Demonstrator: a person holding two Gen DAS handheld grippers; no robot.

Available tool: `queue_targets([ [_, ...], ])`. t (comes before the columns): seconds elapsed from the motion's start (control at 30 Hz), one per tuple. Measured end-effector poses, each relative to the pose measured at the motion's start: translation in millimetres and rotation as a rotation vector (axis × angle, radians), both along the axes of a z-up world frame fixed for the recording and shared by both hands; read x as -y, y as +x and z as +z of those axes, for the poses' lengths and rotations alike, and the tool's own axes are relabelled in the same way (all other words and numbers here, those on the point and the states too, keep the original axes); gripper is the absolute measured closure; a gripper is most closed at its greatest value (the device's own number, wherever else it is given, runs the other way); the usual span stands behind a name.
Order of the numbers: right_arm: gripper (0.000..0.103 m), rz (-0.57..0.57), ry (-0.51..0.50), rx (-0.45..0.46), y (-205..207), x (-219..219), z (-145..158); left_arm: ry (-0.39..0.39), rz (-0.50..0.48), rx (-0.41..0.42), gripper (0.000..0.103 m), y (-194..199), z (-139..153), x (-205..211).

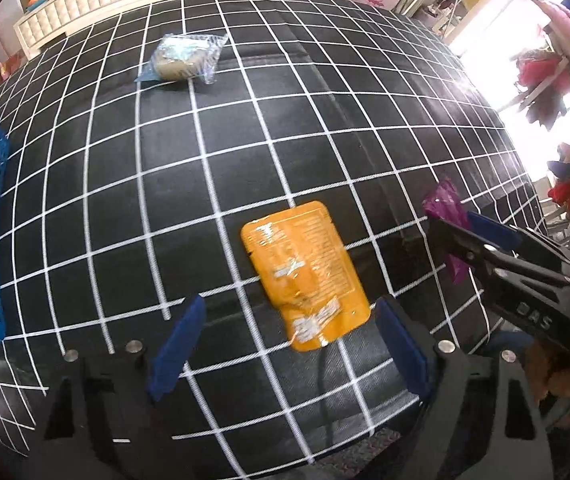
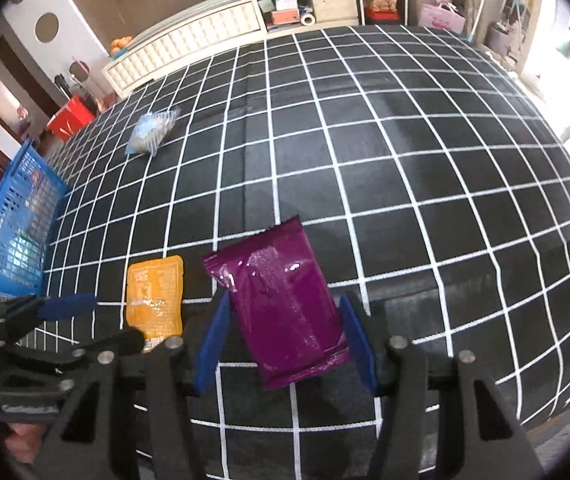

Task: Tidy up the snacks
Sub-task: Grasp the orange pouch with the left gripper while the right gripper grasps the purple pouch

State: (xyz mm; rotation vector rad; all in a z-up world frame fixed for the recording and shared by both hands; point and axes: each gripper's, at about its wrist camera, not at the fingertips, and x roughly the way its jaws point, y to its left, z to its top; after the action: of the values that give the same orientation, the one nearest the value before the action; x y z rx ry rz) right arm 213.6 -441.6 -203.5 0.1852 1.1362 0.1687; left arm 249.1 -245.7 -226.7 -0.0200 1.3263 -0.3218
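The right hand-held gripper (image 2: 283, 340) pinches a glossy purple foil snack packet (image 2: 281, 304) between its blue pads, lifted over the black white-gridded cloth of the desk (image 2: 405, 160). A good carry keeps the packet level and squeezed across its flat sides, heading left to the blue plastic mesh basket (image 2: 21, 216), where packets already appear to lie. The left hand-held gripper (image 1: 285, 340) hangs spread above a flat orange snack pouch (image 1: 305, 272), touching nothing; it should straddle the pouch's narrow width before closing. A clear-wrapped pastry (image 1: 183, 58) waits well apart.
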Motion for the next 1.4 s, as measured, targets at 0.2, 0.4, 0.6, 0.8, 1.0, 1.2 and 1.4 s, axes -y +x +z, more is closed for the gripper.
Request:
queue_targets([
  [0.2, 0.043, -0.019, 0.043, 0.005, 10.4, 1.8, -1.6, 0.034, 0.050, -0.042, 0.018, 14.9, -16.5, 12.7],
  [0.4, 0.043, -0.017, 0.052, 0.019, 9.2, -5.2, 1.2, 0.106, 0.099, -0.042, 0.018, 19.2, -32.5, 23.3],
  [0.6, 0.043, -0.029, 0.047, 0.015, 8.2, -1.1, -0.9, 0.195, 0.102, 0.006, 0.018, 20.3, -36.7, 47.3],
  [0.8, 0.043, -0.063, 0.056, 0.015, 6.6, 3.8, -1.0, 0.195, 0.109, 0.029, 0.049, 13.4, -29.0, 70.7],
  [1.0, 0.043, -0.054, 0.038, 0.010, 6.9, 0.6, -2.1, 0.174, 0.031, 0.037, 0.088, 8.4, -21.1, 87.4],
  [1.2, 0.043, -0.053, 0.027, -0.014, 8.9, -0.1, -6.1, 0.121, 0.012, 0.047, 0.090, 2.6, -20.2, 90.0],
  [1.4, 0.043, -0.038, 0.002, -0.032, 9.0, -9.7, -2.1, 0.060, 0.010, 0.029, 0.090, -4.8, -14.5, 63.8],
])
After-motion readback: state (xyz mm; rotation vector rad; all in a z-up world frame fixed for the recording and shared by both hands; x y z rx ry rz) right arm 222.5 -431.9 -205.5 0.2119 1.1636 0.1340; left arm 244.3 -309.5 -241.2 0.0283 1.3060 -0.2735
